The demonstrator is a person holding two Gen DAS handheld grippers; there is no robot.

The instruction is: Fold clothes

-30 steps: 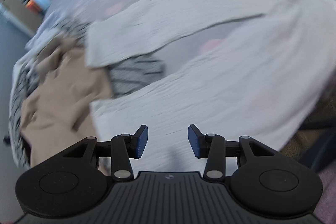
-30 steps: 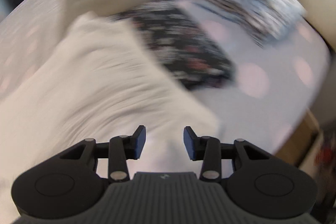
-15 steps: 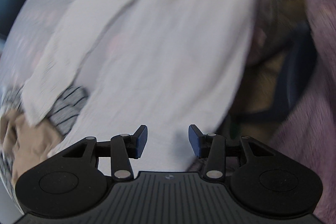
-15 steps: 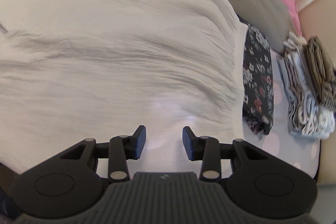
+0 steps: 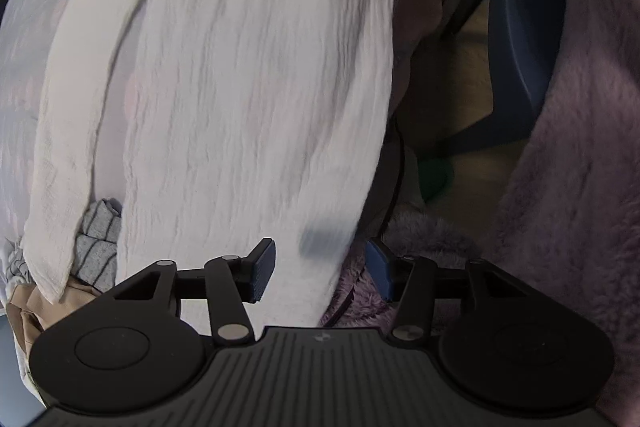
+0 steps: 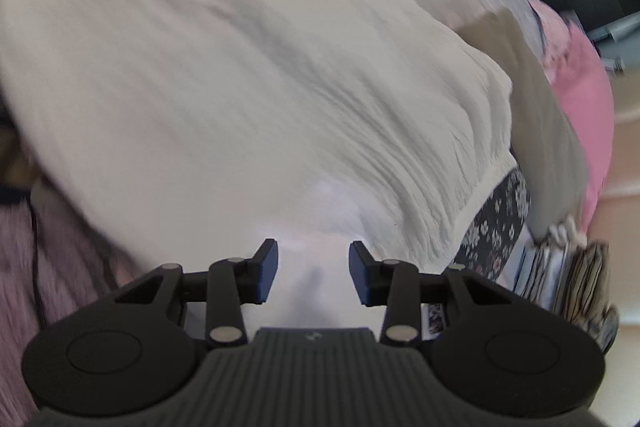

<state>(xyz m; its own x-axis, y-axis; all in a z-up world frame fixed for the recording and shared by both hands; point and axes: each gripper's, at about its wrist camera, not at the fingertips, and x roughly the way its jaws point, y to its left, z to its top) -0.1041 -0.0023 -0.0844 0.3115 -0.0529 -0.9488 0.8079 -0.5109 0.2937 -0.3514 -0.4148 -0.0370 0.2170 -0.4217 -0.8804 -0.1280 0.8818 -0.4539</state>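
Two grippers, left gripper (image 5: 320, 273) with jaws opening and right gripper (image 6: 313, 273) with jaws apart, both empty, hang over the white garment (image 6: 240, 87) spread on the bed (image 5: 32, 27), its hem at 3 o'clock; advise gripping matching edge points before folding.

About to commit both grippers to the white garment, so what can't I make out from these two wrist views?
- Left wrist view: the white garment's near hem runs behind the left gripper, whose jaws are opening.
- Left wrist view: most of the grey striped garment lies under the white sleeve.
- Right wrist view: motion blur; the floral garment is largely under the white garment's edge.
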